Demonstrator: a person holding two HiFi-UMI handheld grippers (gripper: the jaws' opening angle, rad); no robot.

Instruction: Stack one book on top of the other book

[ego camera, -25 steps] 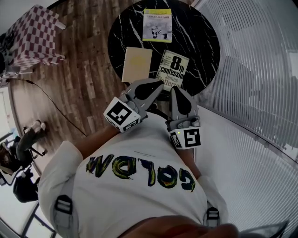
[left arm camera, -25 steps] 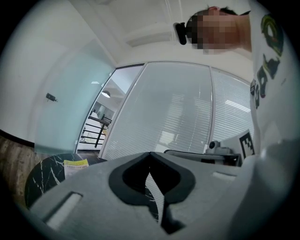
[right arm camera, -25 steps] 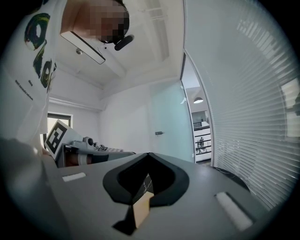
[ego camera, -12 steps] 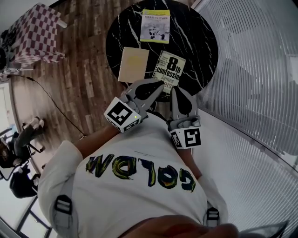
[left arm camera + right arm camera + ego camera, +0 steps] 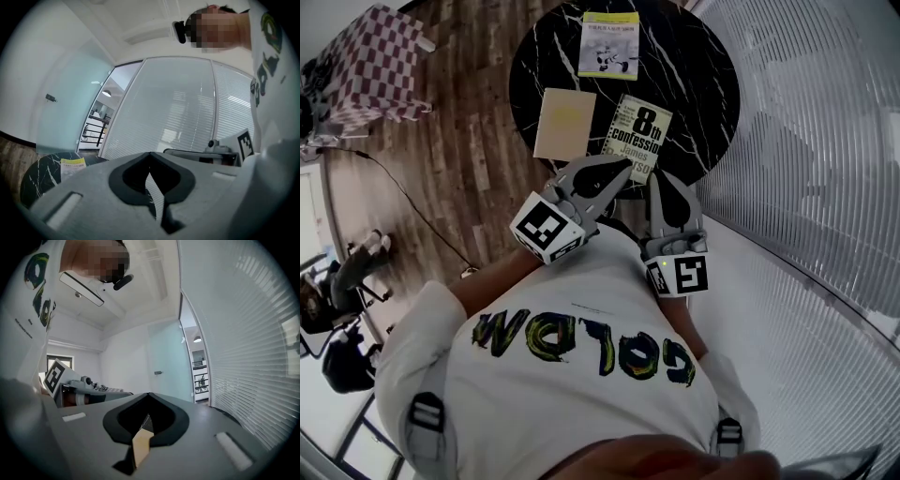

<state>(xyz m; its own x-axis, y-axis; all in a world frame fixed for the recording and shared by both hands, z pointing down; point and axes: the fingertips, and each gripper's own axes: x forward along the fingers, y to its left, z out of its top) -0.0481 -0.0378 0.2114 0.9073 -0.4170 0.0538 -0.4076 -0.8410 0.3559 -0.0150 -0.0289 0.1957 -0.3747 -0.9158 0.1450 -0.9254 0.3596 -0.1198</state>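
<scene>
A wood-plank floor (image 5: 478, 122) and a wall of pale slatted blinds (image 5: 825, 141) frame a round black marble table (image 5: 694, 84), seen from above the person in a white printed shirt (image 5: 581, 347) who stands at its near edge; a red-and-white checked cloth (image 5: 366, 75) drapes a piece of furniture at far left. Held close to the chest and roughly level, the left gripper (image 5: 623, 171) and the right gripper (image 5: 661, 180) both have their jaws pressed together with nothing between them, their tips at the table's near rim. Three books lie flat on the marble, each apart from the others: a plain cream book (image 5: 565, 124) toward the left edge, a paperback titled "8th confession" (image 5: 638, 141) just beside it on the right, its near corner under the left gripper's tip in the head view, and a yellow-topped book (image 5: 609, 45) at the far side.
</scene>
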